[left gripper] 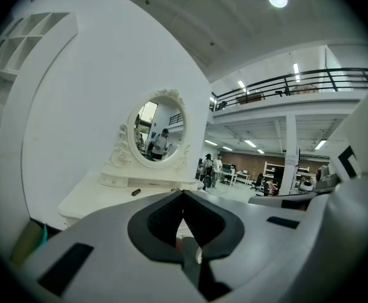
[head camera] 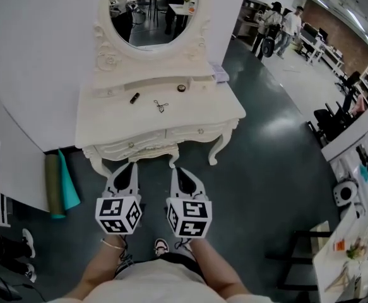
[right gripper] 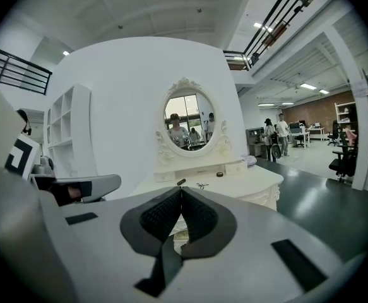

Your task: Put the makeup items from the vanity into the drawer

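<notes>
Left tool (head camera: 132, 165) and right tool (head camera: 177, 169) both pressed together, empty, side by side before the desk (head camera: 101, 128). Dark tube (head camera: 134, 98), eyelash curler (head camera: 161, 106) and round pot (head camera: 182, 88) lie on top. Drawer (head camera: 195, 131) closed.

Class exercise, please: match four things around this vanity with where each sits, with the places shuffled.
1. dark tube
2. round compact
3. teal roll
4. oval mirror

A. floor, left of the vanity
B. standing at the back of the vanity
C. vanity top, left of the metal tool
D. vanity top, right of the metal tool

Pairs: 1-C, 2-D, 3-A, 4-B.
</notes>
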### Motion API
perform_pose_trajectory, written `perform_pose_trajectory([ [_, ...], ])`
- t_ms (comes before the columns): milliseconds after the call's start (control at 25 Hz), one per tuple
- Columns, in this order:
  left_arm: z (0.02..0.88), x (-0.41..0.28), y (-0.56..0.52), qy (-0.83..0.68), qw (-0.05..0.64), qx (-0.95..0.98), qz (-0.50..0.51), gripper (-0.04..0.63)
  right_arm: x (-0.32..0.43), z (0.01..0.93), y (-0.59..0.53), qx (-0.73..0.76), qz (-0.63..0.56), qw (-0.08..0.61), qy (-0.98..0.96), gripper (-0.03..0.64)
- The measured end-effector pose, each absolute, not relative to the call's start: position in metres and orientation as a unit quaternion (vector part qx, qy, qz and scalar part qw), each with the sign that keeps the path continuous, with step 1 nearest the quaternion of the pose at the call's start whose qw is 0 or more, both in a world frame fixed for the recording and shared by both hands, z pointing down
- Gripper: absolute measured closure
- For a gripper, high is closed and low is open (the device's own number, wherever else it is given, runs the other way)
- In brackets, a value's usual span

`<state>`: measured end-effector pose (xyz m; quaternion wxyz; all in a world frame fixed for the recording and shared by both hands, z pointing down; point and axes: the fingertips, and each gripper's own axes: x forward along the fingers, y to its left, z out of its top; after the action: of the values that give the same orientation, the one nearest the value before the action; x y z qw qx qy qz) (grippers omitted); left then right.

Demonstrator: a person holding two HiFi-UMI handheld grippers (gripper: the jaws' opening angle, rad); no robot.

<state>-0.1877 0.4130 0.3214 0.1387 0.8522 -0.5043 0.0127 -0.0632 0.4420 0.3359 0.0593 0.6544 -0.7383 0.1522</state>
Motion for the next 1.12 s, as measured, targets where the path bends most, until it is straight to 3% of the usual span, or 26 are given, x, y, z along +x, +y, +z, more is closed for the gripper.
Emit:
perform_pose_trajectory([
  [1120,0.345,-0.125,0.285,-0.487,0.137,0.861,0.046,0.594,0.0,0.36,0.325,0.665,0.173,0.055,-0.724,0.598],
])
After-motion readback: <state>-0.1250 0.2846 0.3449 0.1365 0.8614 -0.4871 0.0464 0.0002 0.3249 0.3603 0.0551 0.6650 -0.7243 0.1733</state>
